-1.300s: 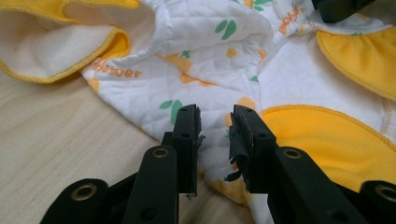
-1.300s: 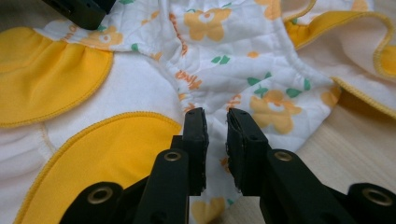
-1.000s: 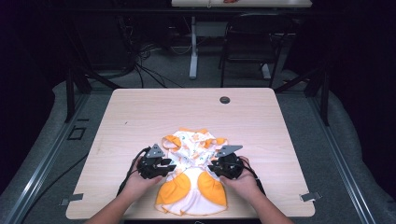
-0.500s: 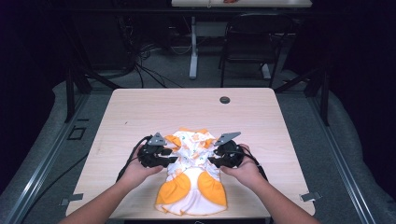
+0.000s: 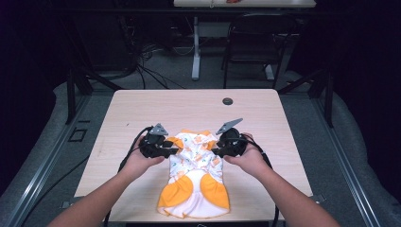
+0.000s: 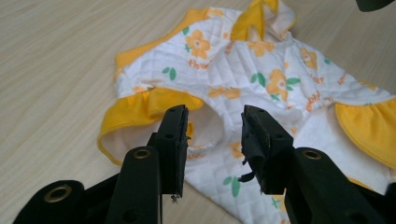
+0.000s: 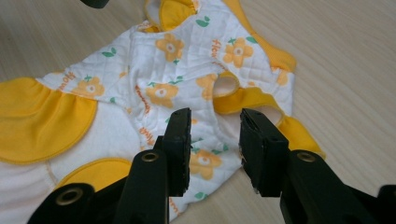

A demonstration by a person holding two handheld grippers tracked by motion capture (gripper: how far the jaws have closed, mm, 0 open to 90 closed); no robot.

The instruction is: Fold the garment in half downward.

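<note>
A small white quilted garment [image 5: 196, 175] with orange flowers and yellow trim lies flat near the front edge of the wooden table [image 5: 142, 109]. My left gripper [image 5: 171, 150] hovers at its upper left side and my right gripper [image 5: 215, 152] at its upper right, both pointing inward. In the left gripper view my left gripper [image 6: 212, 126] is open above a yellow-edged armhole of the garment [image 6: 261, 65]. In the right gripper view my right gripper [image 7: 214, 128] is open above the other armhole of the garment [image 7: 163, 70]. Both pairs of jaws have just been closing a little, with nothing gripped between them.
A dark round grommet [image 5: 227, 100] sits in the far part of the table. Behind the table stand a black chair [image 5: 255, 42] and the leg of another table [image 5: 195, 47], with cables on the floor. Metal rails run along both sides.
Both hands have lifted and moved away from the near edge, up along the garment's sides to its top. The garment's upper part now lies narrower and flatter.
</note>
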